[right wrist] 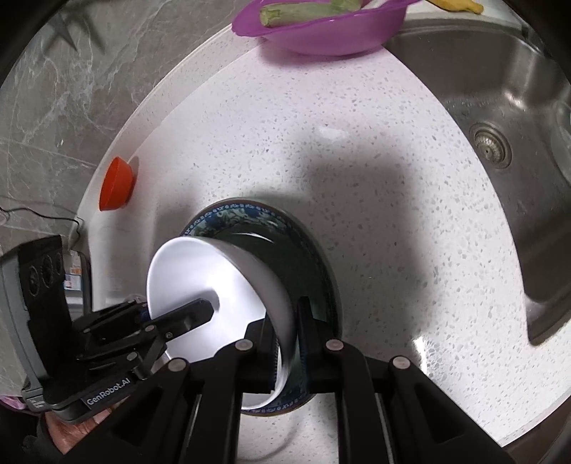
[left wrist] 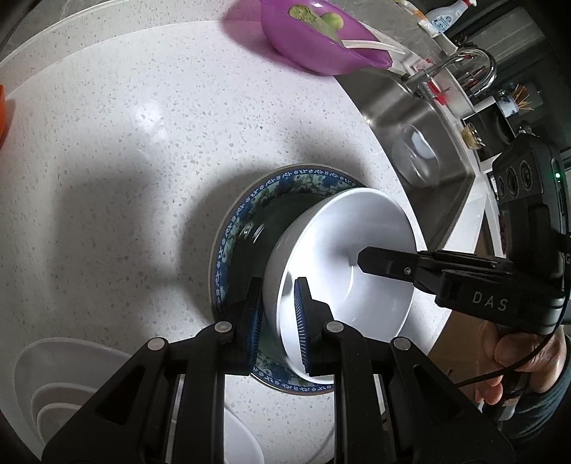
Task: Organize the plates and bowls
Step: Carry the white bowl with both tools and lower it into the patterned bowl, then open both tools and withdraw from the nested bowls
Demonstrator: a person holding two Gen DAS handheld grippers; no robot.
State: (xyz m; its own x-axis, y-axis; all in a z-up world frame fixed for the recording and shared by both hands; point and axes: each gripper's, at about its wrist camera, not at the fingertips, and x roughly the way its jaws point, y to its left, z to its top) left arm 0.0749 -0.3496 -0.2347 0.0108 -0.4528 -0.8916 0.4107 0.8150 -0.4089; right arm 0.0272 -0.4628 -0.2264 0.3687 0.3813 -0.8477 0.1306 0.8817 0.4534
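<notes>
Both grippers have hold of the same white bowl (left wrist: 342,264), one on each side of its rim. The left gripper (left wrist: 278,317) is clamped over the near wall, one pad inside and one outside; the right gripper (right wrist: 287,348) pinches the opposite wall the same way. The bowl sits tilted over a blue-patterned plate (left wrist: 232,250), which lies on the speckled counter (left wrist: 142,142) near its front edge, not far from the sink (right wrist: 499,142).

That bowl looks like glazed ceramic: stiff, smooth, probably slippery under the ribbed pads, and likely to chip if it knocks the plate. It seems fairly light, yet a thin rim gives little purchase, so gripping two opposite walls looks the sensible hold. I'd expect it to swing if either side let go.

Whether its base touches the plate I can't tell; the fingers and the bowl's own wall cover that spot. The plate's centre is dark and partly hidden. At the counter's near left corner some white bowls (left wrist: 71,392) are cut off by the gripper. A purple basin (right wrist: 321,28) holding vegetables stands at the far edge, and an orange bowl (right wrist: 116,185) by the wall.
</notes>
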